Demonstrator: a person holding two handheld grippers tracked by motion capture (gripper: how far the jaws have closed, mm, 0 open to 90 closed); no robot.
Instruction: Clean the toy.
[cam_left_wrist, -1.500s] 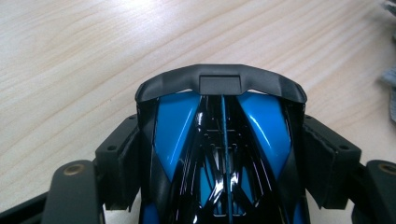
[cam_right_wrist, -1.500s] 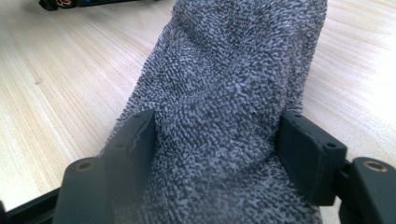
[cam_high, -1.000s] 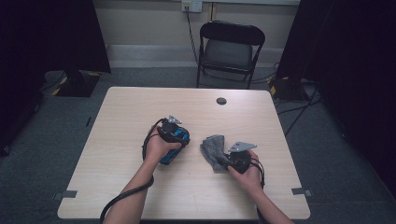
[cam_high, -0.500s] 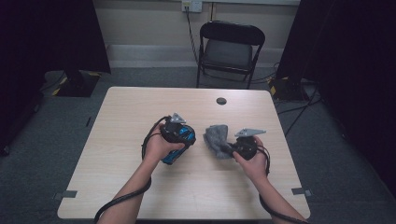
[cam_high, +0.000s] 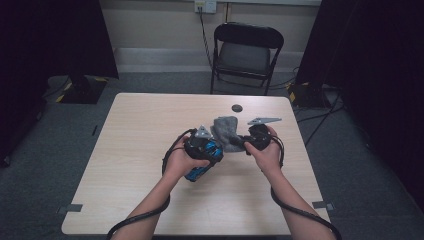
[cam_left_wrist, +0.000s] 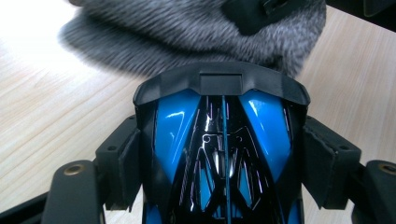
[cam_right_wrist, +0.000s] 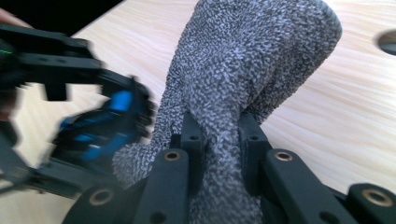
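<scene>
A glossy blue and black toy-like object (cam_high: 199, 173) sits in my left gripper (cam_high: 214, 149), held above the table. Both pads press its sides (cam_left_wrist: 261, 126), and the left gripper (cam_left_wrist: 224, 163) is shut on it. A grey knitted cloth (cam_high: 226, 127) hangs bunched from my right gripper (cam_high: 239, 144), whose jaws pinch a fold of the cloth (cam_right_wrist: 252, 56). The right gripper (cam_right_wrist: 219, 135) points at the left one. The cloth (cam_left_wrist: 187, 37) lies right in front of the blue object's nose, almost touching. The blue object (cam_right_wrist: 98, 130) looks blurred beside the cloth.
The light wooden table (cam_high: 150, 130) carries a small black disc (cam_high: 237, 108) near its far edge. A black folding chair (cam_high: 247, 50) stands behind the table. Cables trail from both grippers over the near edge. Dark curtains flank the room.
Both hands have risen and moved away from the person and toward each other. The right gripper has lifted the grey cloth off the table to the blue object's front.
</scene>
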